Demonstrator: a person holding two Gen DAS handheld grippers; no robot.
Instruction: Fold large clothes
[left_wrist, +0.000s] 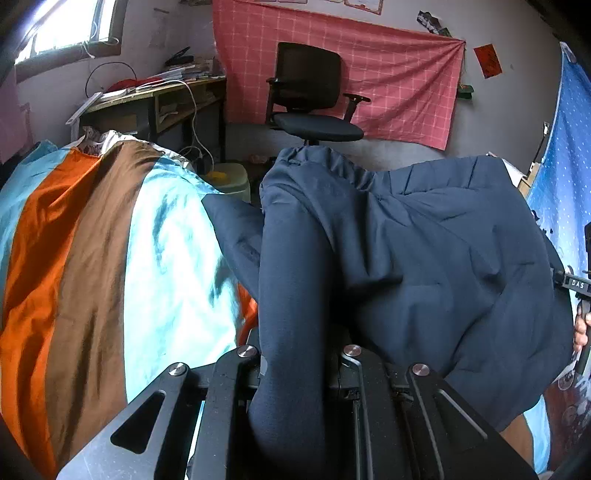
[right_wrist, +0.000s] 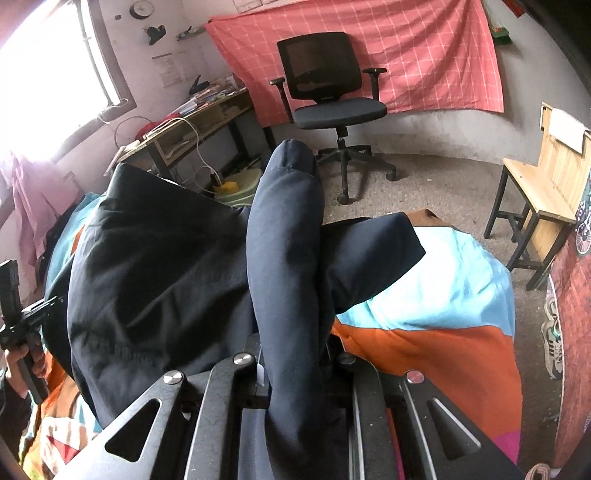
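"DAS" on right gripper (left_wrist: 578, 284)

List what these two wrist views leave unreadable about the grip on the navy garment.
- Left gripper fingertips: left wrist view, wrapped by a fold of the navy garment.
- Right gripper fingertips: right wrist view, covered by the same cloth.
- Garment type: bunched.
- Striped bedspread under the garment: hidden.

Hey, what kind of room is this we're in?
Probably a bedroom that doubles as a study: a bed under a striped bedspread, a cluttered desk by the window, and an office chair.
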